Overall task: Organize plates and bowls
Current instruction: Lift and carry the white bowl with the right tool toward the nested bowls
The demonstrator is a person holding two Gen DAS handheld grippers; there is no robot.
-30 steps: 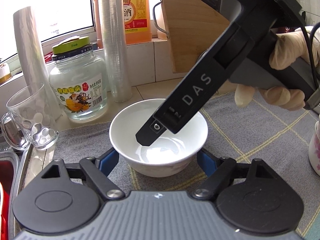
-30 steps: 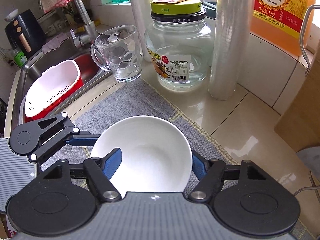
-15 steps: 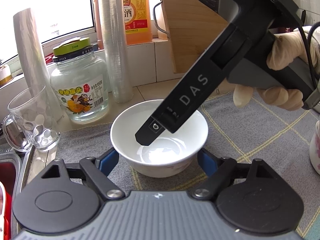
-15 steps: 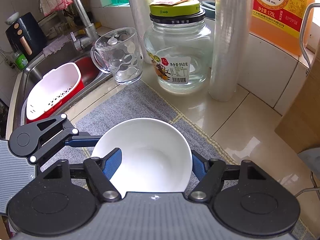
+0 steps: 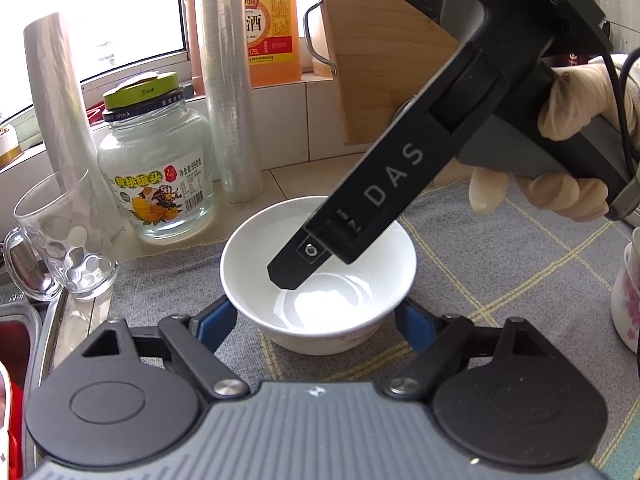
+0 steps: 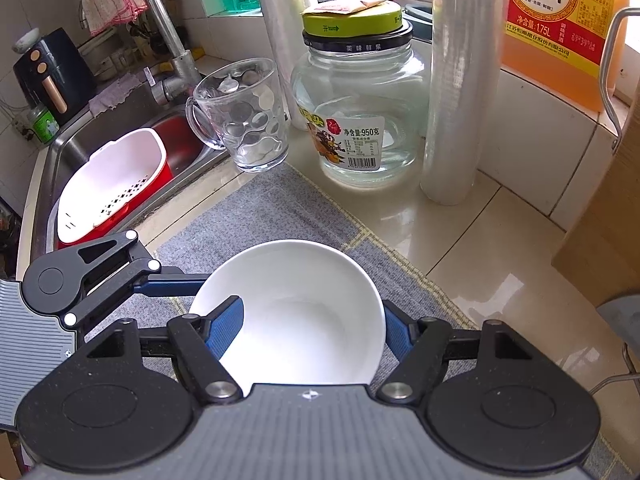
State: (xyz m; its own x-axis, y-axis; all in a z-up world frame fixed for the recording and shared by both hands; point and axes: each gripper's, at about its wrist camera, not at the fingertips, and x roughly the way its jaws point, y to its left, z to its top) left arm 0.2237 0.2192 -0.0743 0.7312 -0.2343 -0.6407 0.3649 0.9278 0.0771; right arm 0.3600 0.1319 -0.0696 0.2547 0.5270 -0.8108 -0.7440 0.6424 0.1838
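Sitting on the grey mat [image 6: 280, 216] on the bench, white bowl [image 5: 320, 280] is bracketed by both claws. Right claw [image 6: 310, 328] pinches its wall: one pad inside, one outside. Left claw [image 5: 316, 322] straddles it, pads at the sides; contact unclear. Bowl empty. Glass mug [image 6: 244, 116] empty; jar [image 6: 360, 112] lidded, looks empty.

Bowl [image 5: 320, 280] on mat [image 5: 500, 272], jar [image 5: 156, 176] behind
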